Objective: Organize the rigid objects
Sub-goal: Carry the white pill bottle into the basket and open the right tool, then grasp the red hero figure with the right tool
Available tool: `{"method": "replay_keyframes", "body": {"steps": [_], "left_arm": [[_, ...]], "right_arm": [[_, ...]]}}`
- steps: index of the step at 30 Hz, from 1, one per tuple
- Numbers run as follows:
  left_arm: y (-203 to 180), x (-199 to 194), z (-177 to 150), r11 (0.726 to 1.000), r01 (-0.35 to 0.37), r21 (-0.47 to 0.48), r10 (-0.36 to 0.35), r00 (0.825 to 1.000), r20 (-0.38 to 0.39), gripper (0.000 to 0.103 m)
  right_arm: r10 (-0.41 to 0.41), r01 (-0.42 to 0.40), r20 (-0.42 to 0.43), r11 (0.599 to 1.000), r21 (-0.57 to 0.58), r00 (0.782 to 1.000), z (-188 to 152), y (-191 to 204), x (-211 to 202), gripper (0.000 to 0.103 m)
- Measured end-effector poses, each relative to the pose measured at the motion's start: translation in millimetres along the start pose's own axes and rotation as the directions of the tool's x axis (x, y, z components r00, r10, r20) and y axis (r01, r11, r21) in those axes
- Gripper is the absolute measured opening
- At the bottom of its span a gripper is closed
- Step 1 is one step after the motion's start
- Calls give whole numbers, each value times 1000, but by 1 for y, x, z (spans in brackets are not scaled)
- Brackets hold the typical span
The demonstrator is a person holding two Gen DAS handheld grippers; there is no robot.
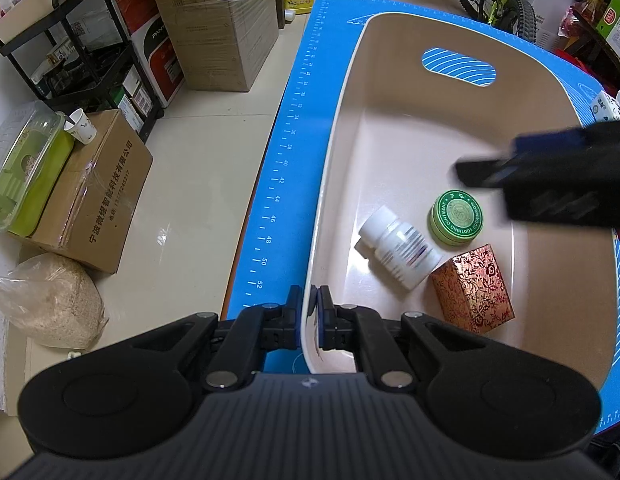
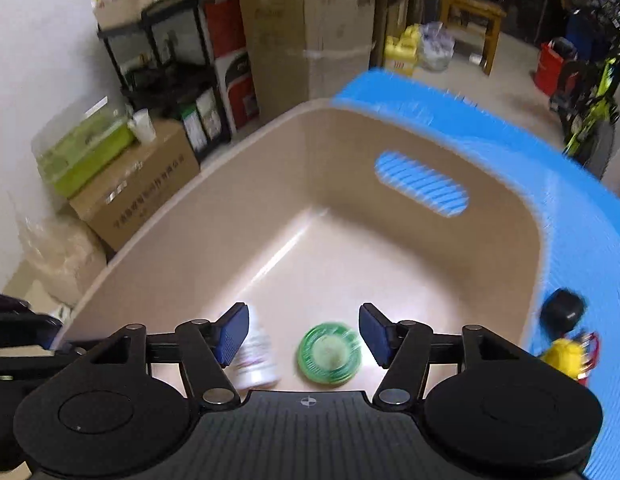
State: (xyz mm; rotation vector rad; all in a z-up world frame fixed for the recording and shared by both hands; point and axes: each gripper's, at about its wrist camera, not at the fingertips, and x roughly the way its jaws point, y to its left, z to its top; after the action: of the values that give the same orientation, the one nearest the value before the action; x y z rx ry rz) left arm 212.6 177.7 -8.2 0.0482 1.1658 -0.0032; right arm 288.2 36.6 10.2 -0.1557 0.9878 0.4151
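Your left gripper (image 1: 310,306) has its jaws clamped on the near rim of the beige plastic bin with a handle slot (image 1: 390,92), one finger outside the wall, one inside. The bin sits on the blue ruled mat (image 1: 288,152) covering the desk.

Three things lie on the bin floor at the near end: a white plastic pill bottle (image 1: 400,248) on its side, a round green ointment tin (image 1: 454,218) flat with lid up just beside it, and a red-and-gold patterned box (image 1: 474,288) touching the bottle's base end.

Your right gripper (image 2: 300,334) hovers over the bin with jaws wide apart, holding nothing. In the right wrist view the green tin (image 2: 329,352) shows between its fingers and the white bottle (image 2: 256,360) sits by the left finger. That view is motion-blurred. From the left wrist view the right gripper (image 1: 482,172) is a dark blur above the tin.

Outside the bin on the mat, a small yellow object (image 2: 564,354) and a black round object (image 2: 562,310) lie near the right wall; too blurred to identify.
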Motion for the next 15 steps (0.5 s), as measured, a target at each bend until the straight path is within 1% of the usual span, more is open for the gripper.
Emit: {"method": "replay_keyframes", "body": {"steps": [4, 8, 11, 15], "left_arm": [[0, 0, 0, 1000, 0, -1, 0, 1000, 0, 9], [0, -1, 1, 1000, 0, -5, 0, 1000, -1, 9], [1, -1, 0, 1000, 0, -5, 0, 1000, -1, 9], [1, -1, 1, 1000, -1, -5, 1, 1000, -1, 9]], "right_arm": [[-10, 7, 71, 999, 44, 997, 1, -35, -38, 71], [-55, 44, 111, 994, 99, 992, -6, -78, -67, 72], [-113, 98, 108, 986, 136, 988, -17, -111, -76, 72], [-183, 164, 79, 965, 202, 980, -37, -152, -75, 72]]}}
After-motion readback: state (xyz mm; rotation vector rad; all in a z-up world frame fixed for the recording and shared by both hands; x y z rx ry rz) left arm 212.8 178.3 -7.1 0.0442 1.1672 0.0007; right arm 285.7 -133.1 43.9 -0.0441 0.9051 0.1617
